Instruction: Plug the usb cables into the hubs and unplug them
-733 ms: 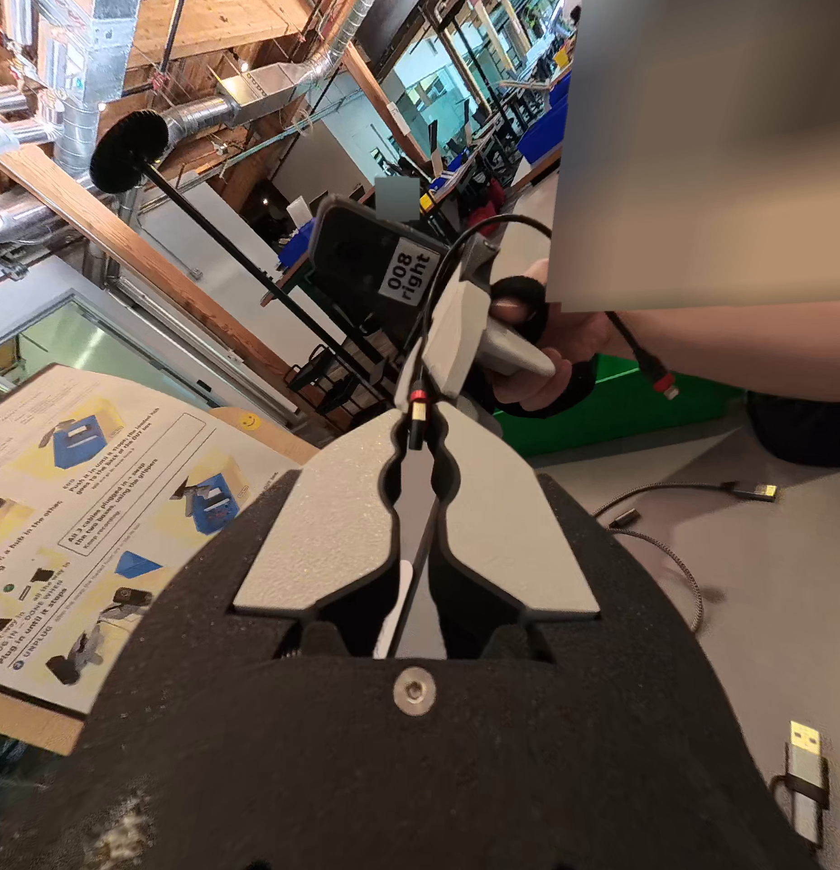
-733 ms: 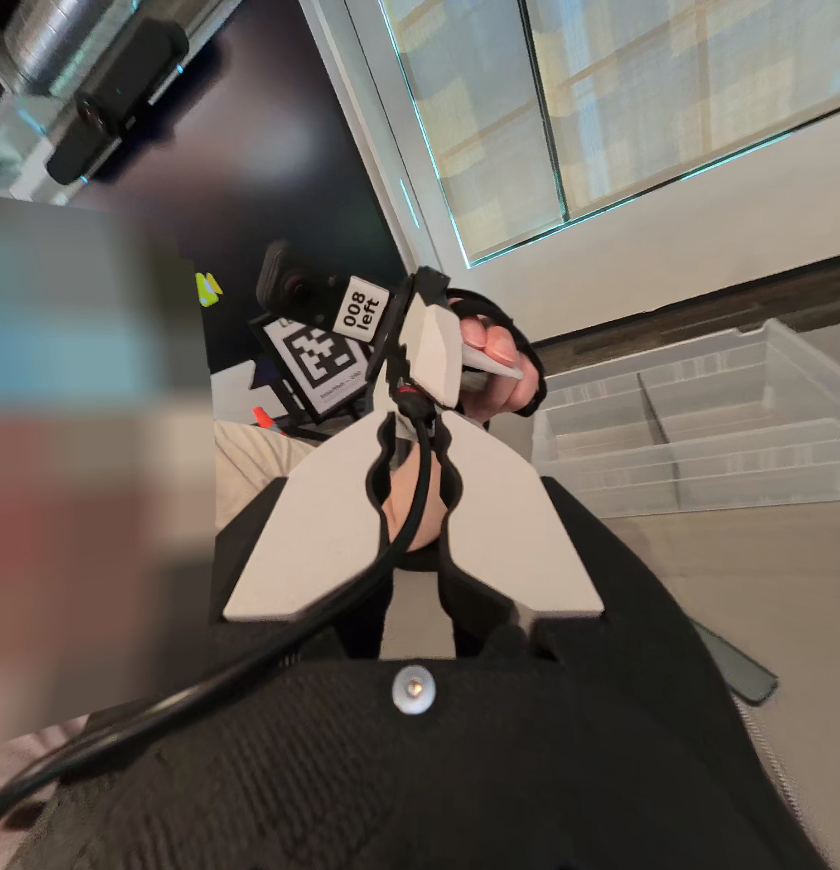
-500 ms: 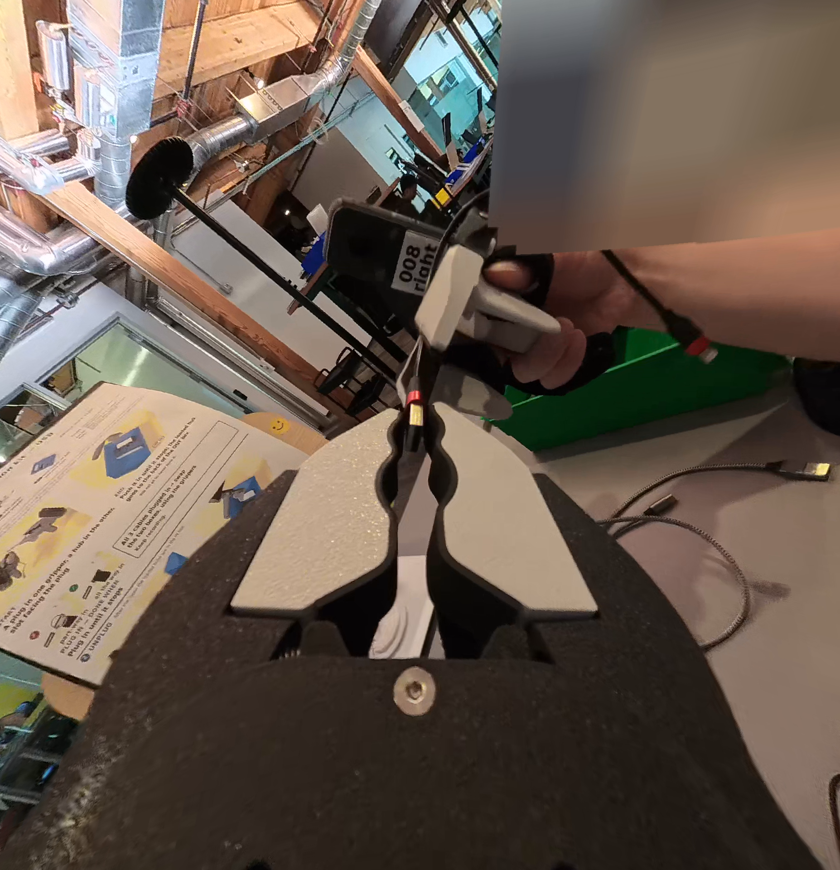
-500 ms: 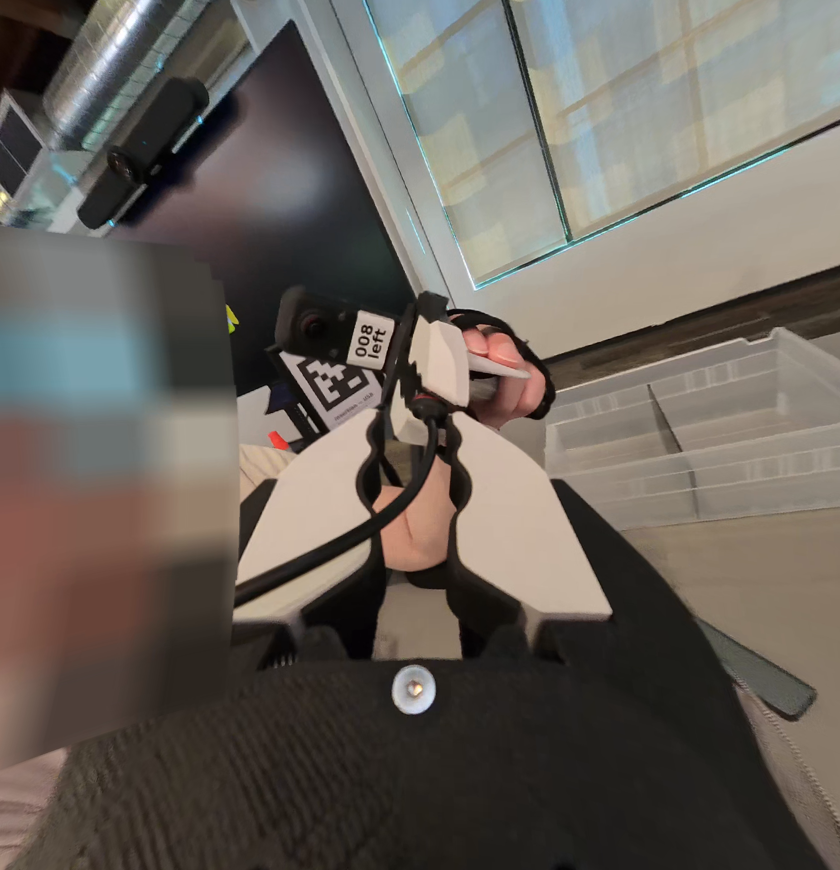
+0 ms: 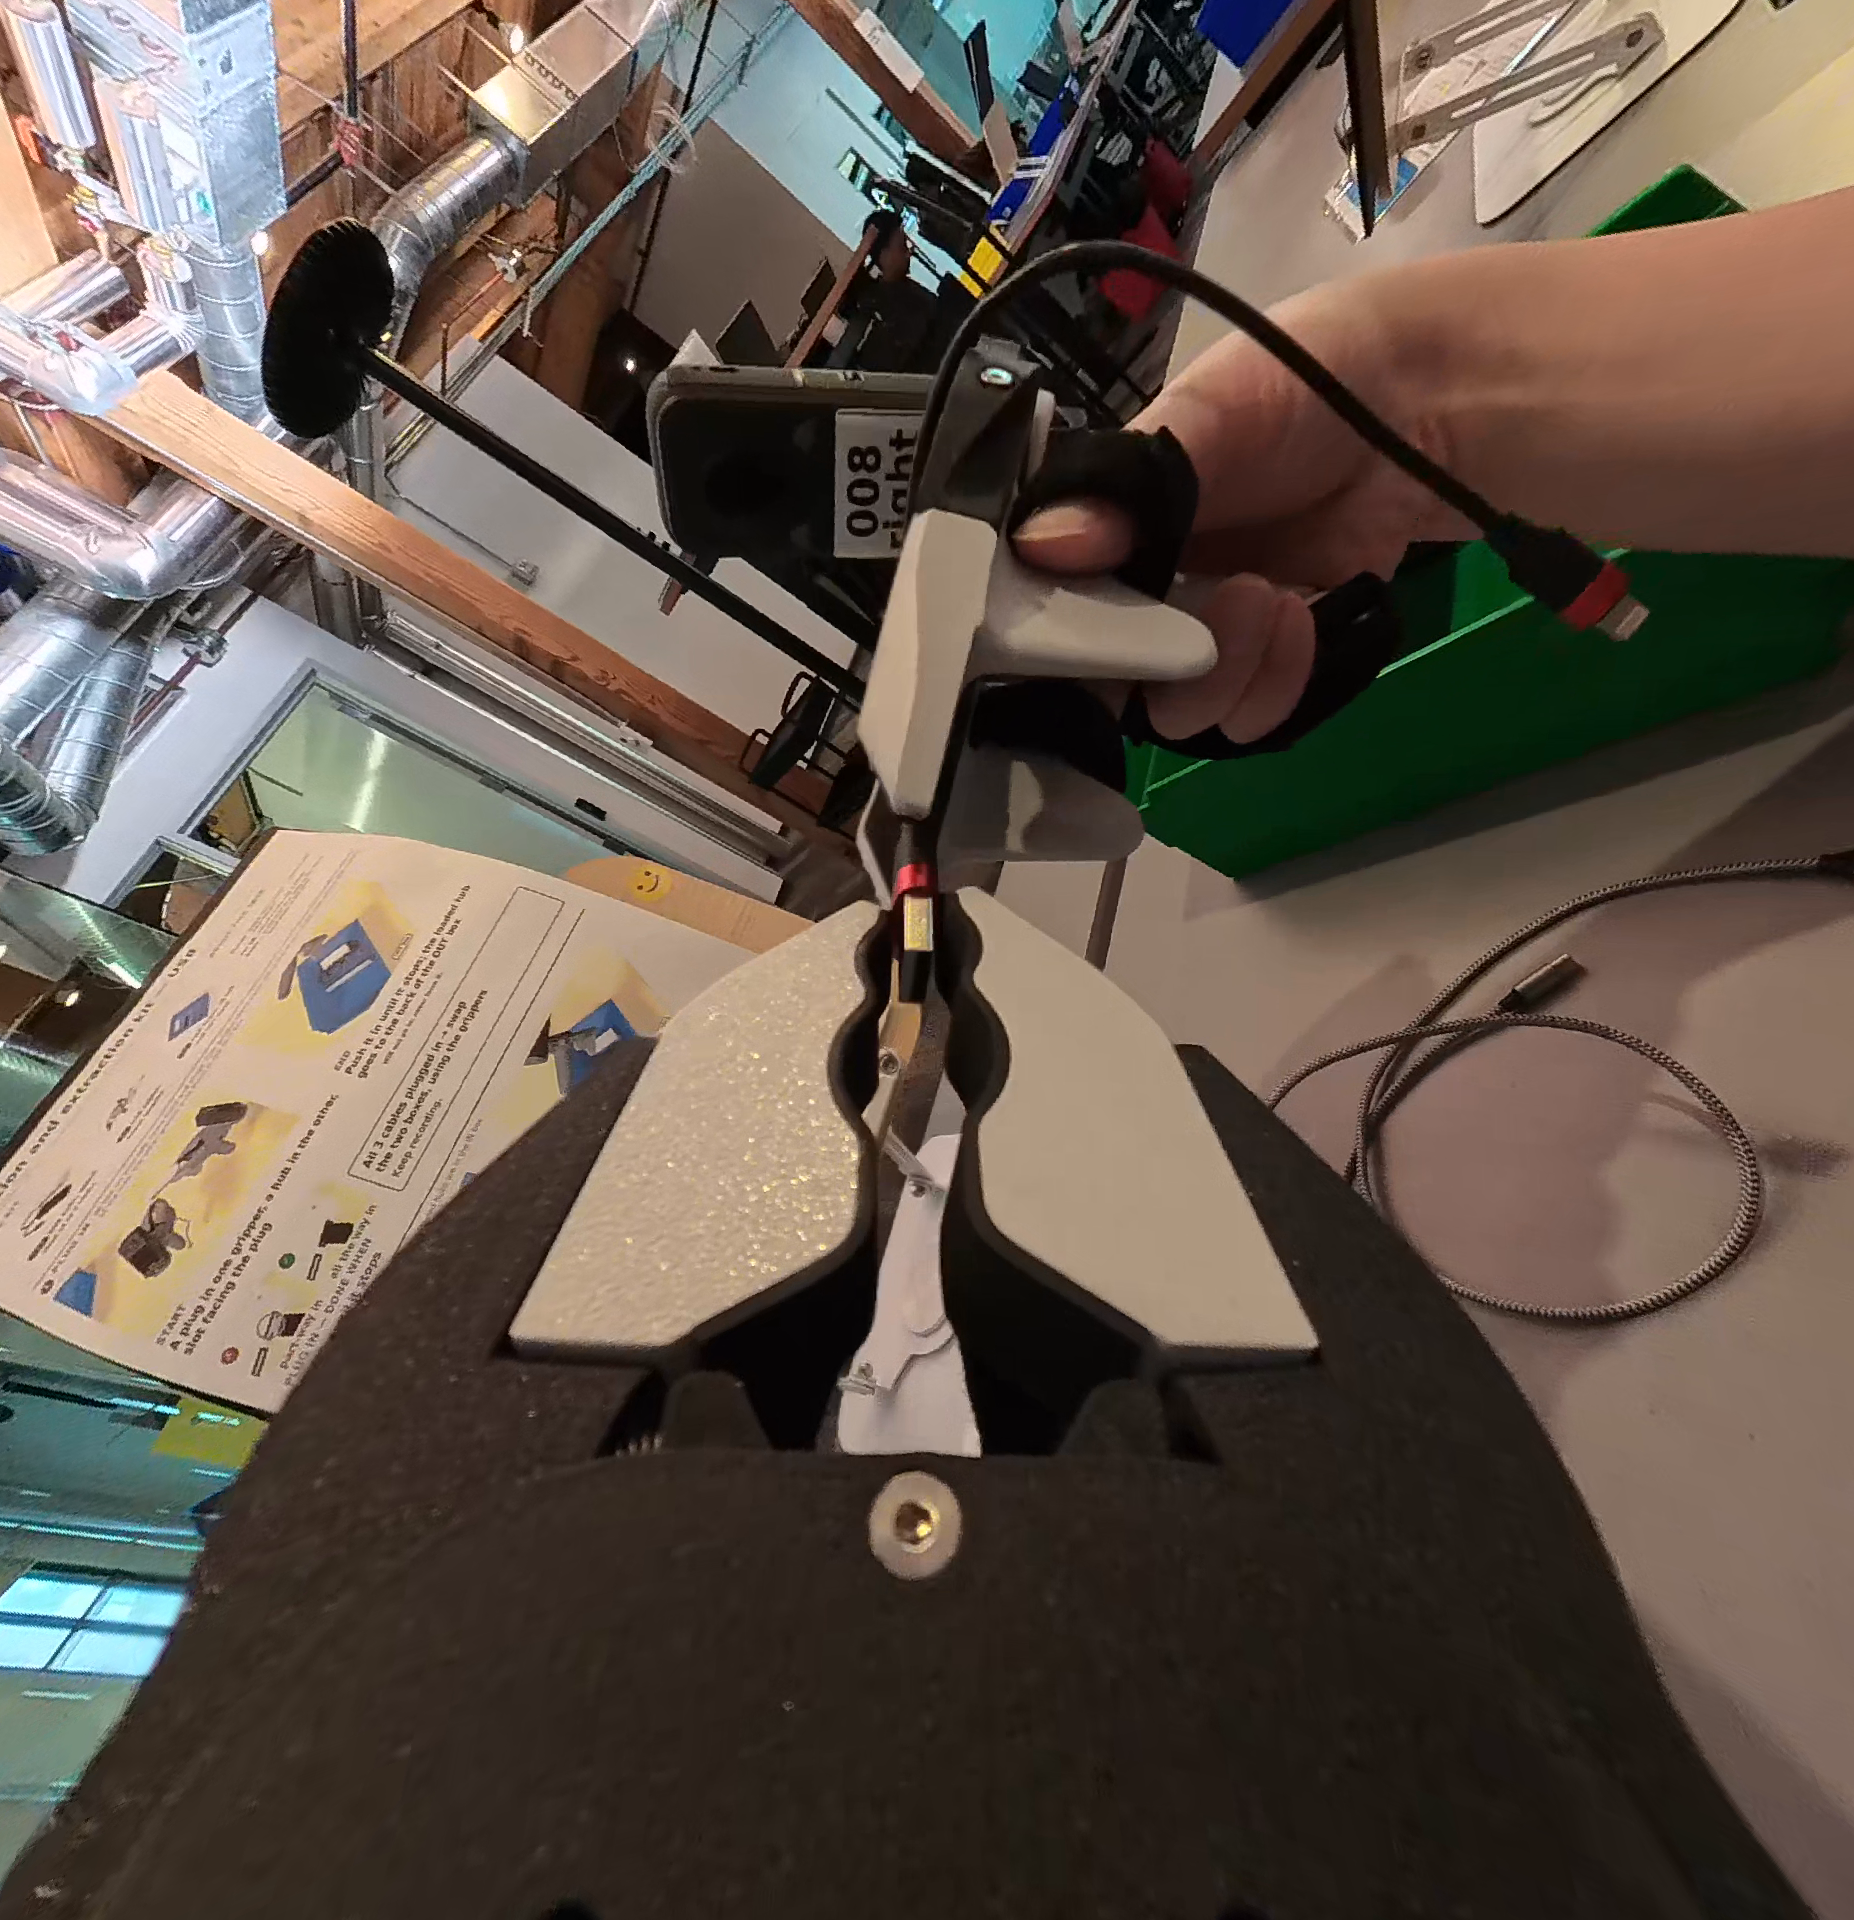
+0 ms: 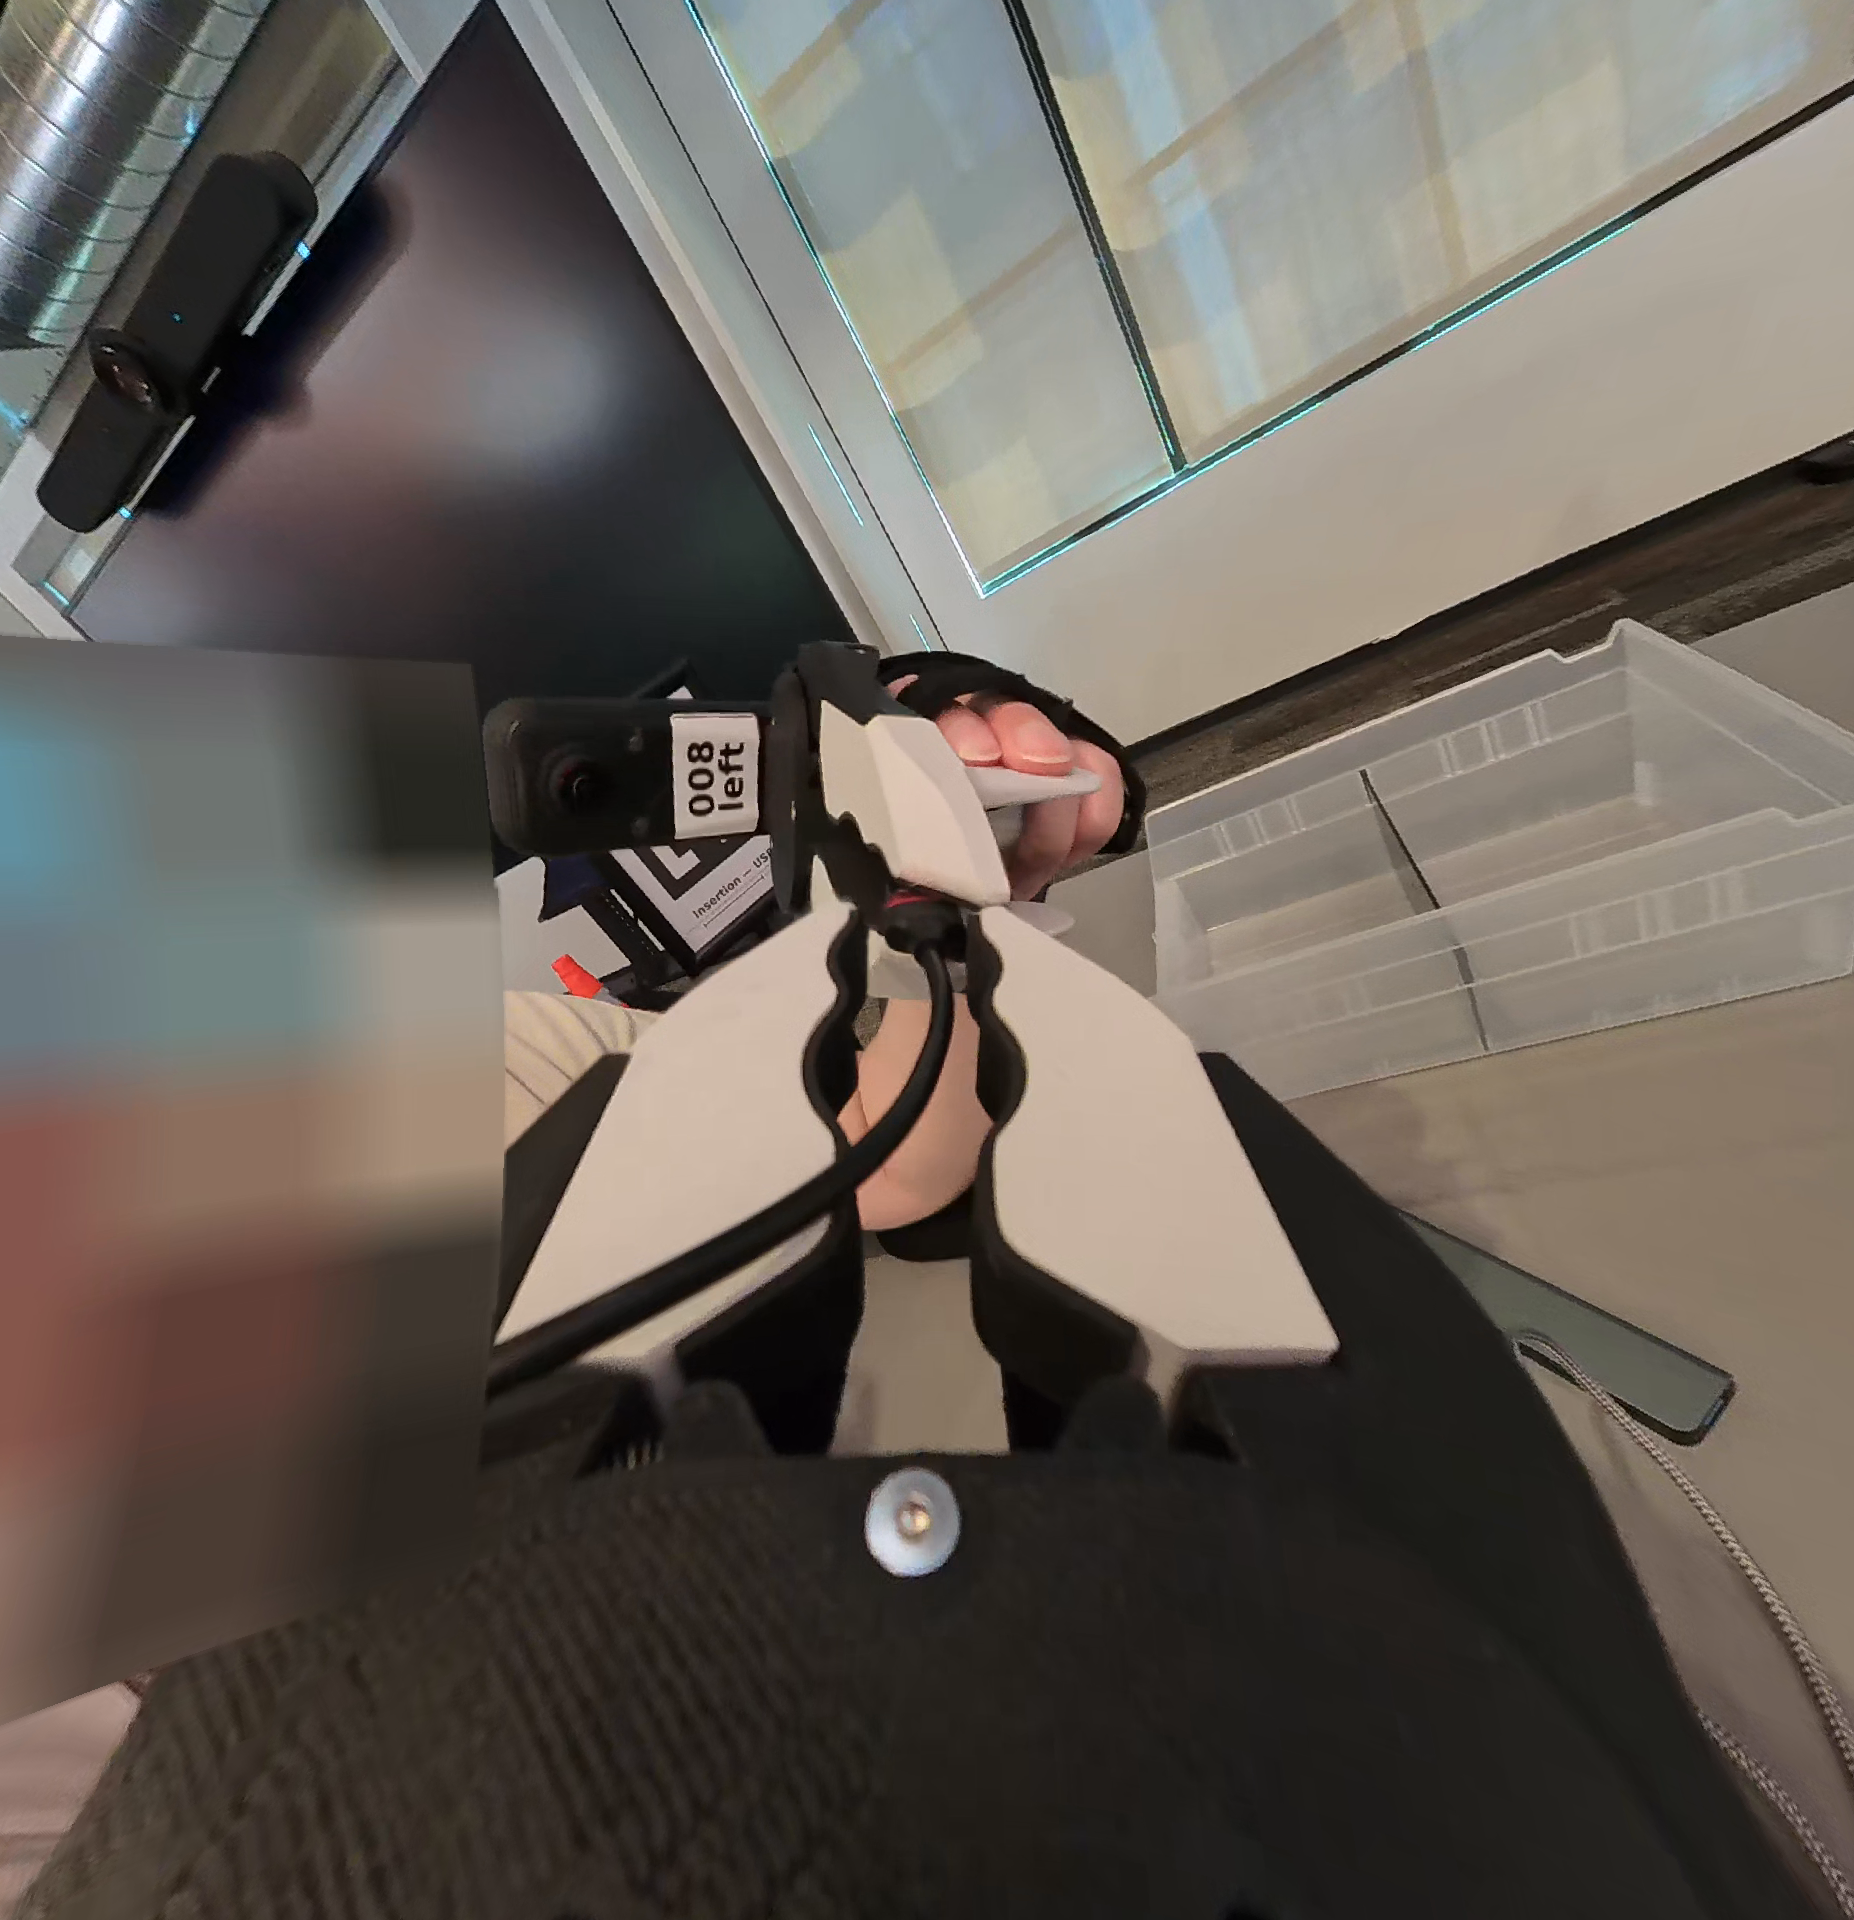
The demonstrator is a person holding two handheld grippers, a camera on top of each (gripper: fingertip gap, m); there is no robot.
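My left gripper (image 5: 915,940) is shut on a thin dark hub (image 5: 910,987), seen edge-on between the fingertips. My right gripper (image 6: 907,925) is shut on the black USB cable's plug (image 6: 915,920), which has a red band. In the left wrist view the right gripper (image 5: 907,831) comes down from above. There the plug's metal tip (image 5: 915,923) meets the hub's end. I cannot tell how deep it sits. The cable (image 5: 1266,343) loops over the hand to a loose red-banded connector (image 5: 1588,603). In the right wrist view the left gripper (image 6: 881,883) faces mine, tip to tip.
Grey braided cables (image 5: 1629,1143) lie coiled on the grey table at the right. A green bin (image 5: 1525,707) stands behind them. A printed instruction sheet (image 5: 279,1091) leans at the left. A clear plastic tray (image 6: 1525,883) and a dark flat device (image 6: 1609,1361) are on the table.
Both grippers have stayed tip to tip with the plug at the hub. The pair has swung and tilted together, so the background has shifted. Neither grip has changed.
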